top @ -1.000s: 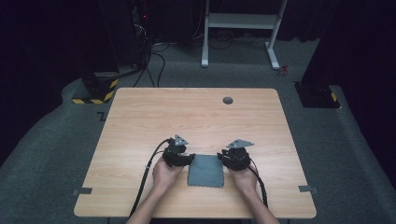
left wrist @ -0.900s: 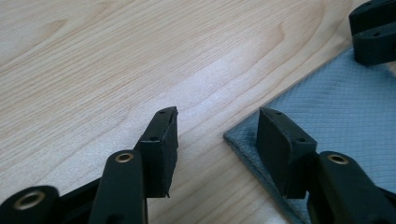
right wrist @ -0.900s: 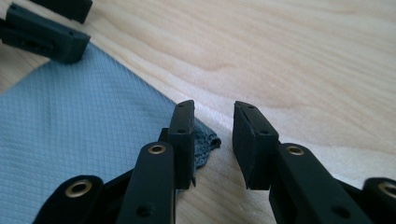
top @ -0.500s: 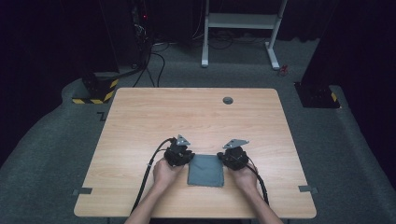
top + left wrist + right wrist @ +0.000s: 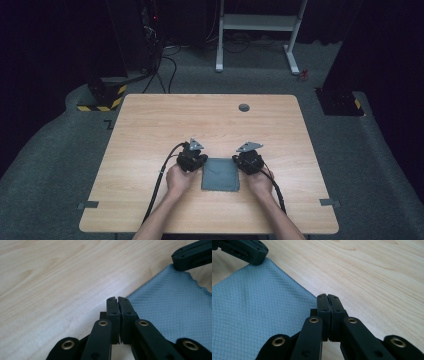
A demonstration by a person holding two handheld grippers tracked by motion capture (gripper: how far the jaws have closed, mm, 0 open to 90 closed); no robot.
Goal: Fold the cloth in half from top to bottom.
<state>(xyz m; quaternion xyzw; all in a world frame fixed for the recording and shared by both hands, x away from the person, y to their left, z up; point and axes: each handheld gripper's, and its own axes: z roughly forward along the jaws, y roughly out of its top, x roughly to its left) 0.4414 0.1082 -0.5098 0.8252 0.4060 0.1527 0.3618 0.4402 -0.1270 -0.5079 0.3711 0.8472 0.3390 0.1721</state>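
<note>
Wooden table (image 5: 150, 130), grey cloth (image 5: 220, 174), grippers pinching corners

A light wooden table (image 5: 150, 130) with a pale grain stands on a dark grey carpeted floor (image 5: 50, 165); a round dark grommet (image 5: 244, 107) sits near the table's far edge, right of centre; a folded blue-grey cloth (image 5: 220, 174) with a fine diamond weave lies flat on the near half, roughly central; strips of grey tape (image 5: 88, 205) mark the near left and near right edges; the cloth's corners lie at the bare wood.
</note>
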